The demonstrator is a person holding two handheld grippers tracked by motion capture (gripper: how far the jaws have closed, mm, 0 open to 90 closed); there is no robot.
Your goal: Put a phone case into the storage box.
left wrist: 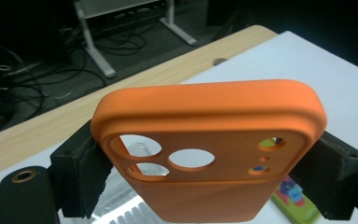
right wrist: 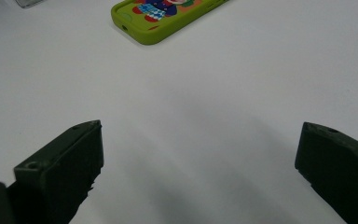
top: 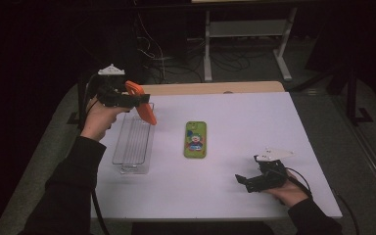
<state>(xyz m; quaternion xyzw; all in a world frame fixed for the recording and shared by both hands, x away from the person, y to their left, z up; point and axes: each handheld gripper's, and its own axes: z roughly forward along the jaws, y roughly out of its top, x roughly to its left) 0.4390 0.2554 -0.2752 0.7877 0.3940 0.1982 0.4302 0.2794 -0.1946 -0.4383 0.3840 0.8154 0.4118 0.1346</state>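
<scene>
Left tongs (top: 142,102) were clamped across the width of an orange phone case (top: 141,102) — jaws spread wide, pads pressed on both long edges, as seen in the left gripper view (left wrist: 205,158). Case was held off the counter (top: 235,127), tilted, above the far end of a clear plastic tray (top: 133,144). Camera cut-outs in the case (left wrist: 191,158) were seen facing the gripper camera, with the tray visible through them.

Right tongs (top: 242,180) were held low near the counter's near right corner, jaws wide apart, nothing between them — bare white surface was seen between the pads in the right gripper view (right wrist: 200,172). Well apart from the left tongs.

A green phone case (top: 195,139) with a cartoon figure print was lying flat mid-counter, between tray and right tongs; also seen at (right wrist: 168,16). No readable brand, label or text could be made out on either case or the tray.
</scene>
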